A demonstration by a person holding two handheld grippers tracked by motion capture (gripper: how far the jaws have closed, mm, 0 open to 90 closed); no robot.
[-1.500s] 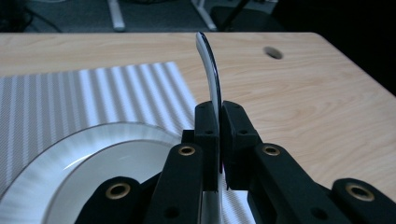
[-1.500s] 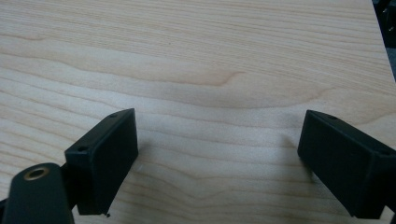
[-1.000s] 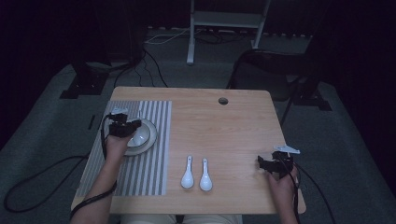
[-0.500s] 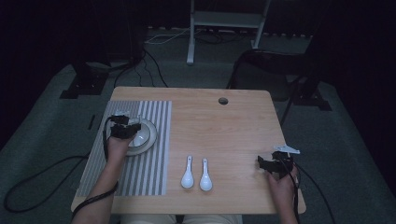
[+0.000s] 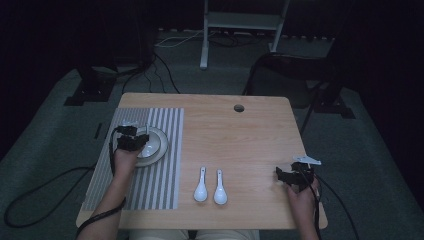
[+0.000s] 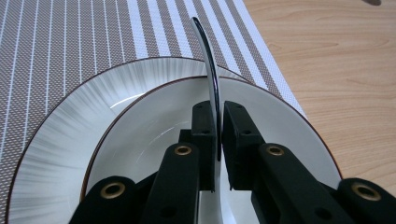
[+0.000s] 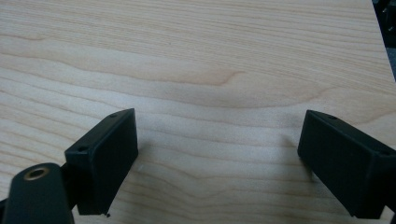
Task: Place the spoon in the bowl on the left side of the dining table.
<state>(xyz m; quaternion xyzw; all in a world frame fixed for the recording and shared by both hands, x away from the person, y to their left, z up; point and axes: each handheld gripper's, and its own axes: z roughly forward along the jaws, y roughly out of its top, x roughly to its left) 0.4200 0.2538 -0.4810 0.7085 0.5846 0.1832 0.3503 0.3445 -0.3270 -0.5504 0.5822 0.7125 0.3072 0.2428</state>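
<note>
A white bowl (image 6: 154, 126) with a dark rim sits in a larger white plate (image 6: 70, 135) on the striped placemat (image 6: 93, 37). My left gripper (image 6: 218, 112) is shut on the bowl's near rim, which stands thin between the two pads. The jaws have just been easing open a little, with the rim still between them. From above, the left gripper (image 5: 134, 140) is over the left side of the bowl (image 5: 151, 145). My right gripper (image 5: 289, 175) rests open at the table's right front, and its jaws (image 7: 219, 140) stand wide apart over bare wood.
Two white soup spoons (image 5: 201, 187) (image 5: 219, 189) lie side by side near the front middle, handles pointing away. The placemat (image 5: 160, 180) covers the left part of the table (image 5: 240, 135). A round cable hole (image 5: 239, 107) sits at the back. Cables trail off both front corners.
The left gripper with the bowl has shifted slightly toward the near side. The right gripper has stayed where it was.
</note>
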